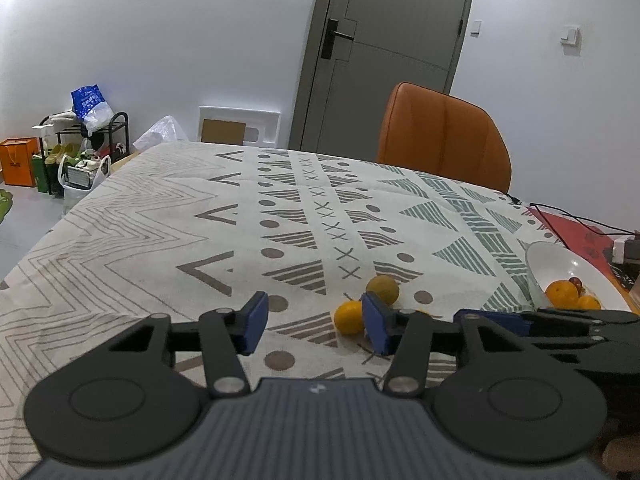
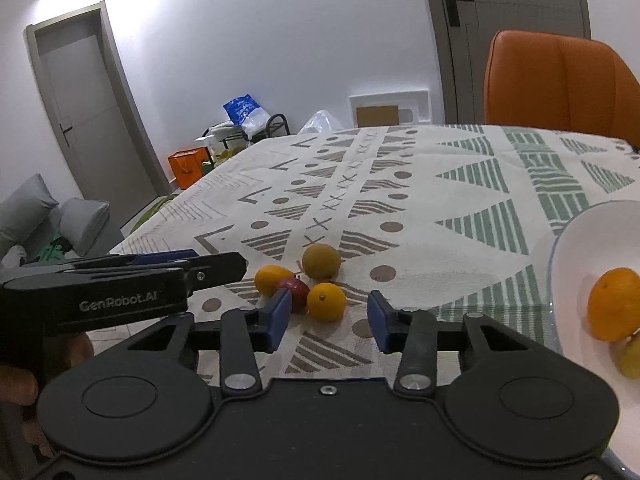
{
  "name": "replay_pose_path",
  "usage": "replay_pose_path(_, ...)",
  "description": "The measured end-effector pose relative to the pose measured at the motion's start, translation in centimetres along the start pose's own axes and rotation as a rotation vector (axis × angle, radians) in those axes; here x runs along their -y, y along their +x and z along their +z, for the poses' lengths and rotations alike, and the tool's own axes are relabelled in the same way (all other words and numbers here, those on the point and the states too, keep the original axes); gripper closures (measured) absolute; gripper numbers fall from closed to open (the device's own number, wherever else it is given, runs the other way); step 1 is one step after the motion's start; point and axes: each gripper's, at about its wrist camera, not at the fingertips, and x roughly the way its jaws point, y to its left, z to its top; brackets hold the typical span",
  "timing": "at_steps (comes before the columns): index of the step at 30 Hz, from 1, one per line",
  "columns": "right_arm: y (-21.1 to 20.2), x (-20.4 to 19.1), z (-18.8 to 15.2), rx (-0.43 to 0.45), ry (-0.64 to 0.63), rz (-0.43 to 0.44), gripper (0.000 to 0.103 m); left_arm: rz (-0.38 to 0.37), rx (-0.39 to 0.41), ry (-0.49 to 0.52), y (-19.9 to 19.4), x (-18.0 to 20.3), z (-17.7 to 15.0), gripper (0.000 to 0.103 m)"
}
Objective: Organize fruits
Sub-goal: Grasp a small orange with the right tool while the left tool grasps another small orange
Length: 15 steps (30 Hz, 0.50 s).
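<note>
Orange and yellow-green fruits lie in a loose cluster on the patterned tablecloth [image 2: 440, 216], toward the near edge of the table: an orange citrus [image 2: 326, 302], a small red fruit [image 2: 297, 291] touching it, a yellow-orange fruit [image 2: 272, 279] beside that, and a dull green-yellow fruit [image 2: 321, 261] just behind. The white bowl [image 2: 576, 248] stands at the right side of the table and already holds an orange [image 2: 614, 303] and a paler fruit at its lower rim.

The right gripper [image 2: 329, 320] hangs just short of the orange citrus, jaws parted and clasping nothing. The left gripper [image 1: 316, 326] sits to the left of the cluster, jaws likewise parted and empty.

Step in hand, as judged: picking up a loose fruit for transfer to the bowl.

Recommended procedure:
- Advance the right gripper until the orange citrus sits centred between the pads.
- Keep the left-hand pad clear of the red fruit, which may roll if nudged.
- Close on the widest part; round fruit may squirt out of an off-centre grip.
- Lift straight up before travelling toward the bowl.
</note>
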Motion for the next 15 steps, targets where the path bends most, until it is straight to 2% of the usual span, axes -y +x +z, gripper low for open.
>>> replay_pose_path(2, 0.4, 0.0, 0.1, -0.006, 0.001, 0.003, 0.068, -0.002, -0.001, -0.005, 0.1, -0.1, 0.0, 0.052)
replay_pose_path(4, 0.7, -0.1, 0.1, -0.013, -0.005, 0.012, 0.079, -0.006, -0.002, -0.005, 0.2, -0.1, 0.1, 0.054)
replay_pose_path(6, 0.9, -0.2, 0.0, -0.019, -0.011, 0.015, 0.084, -0.011, -0.005, -0.003, 0.3, 0.0, 0.1, 0.056)
replay_pose_path(15, -0.2, 0.3, -0.1, 0.004, -0.007, -0.003, 0.086, -0.025, -0.021, -0.001, 1.1, 0.7, 0.0, 0.064)
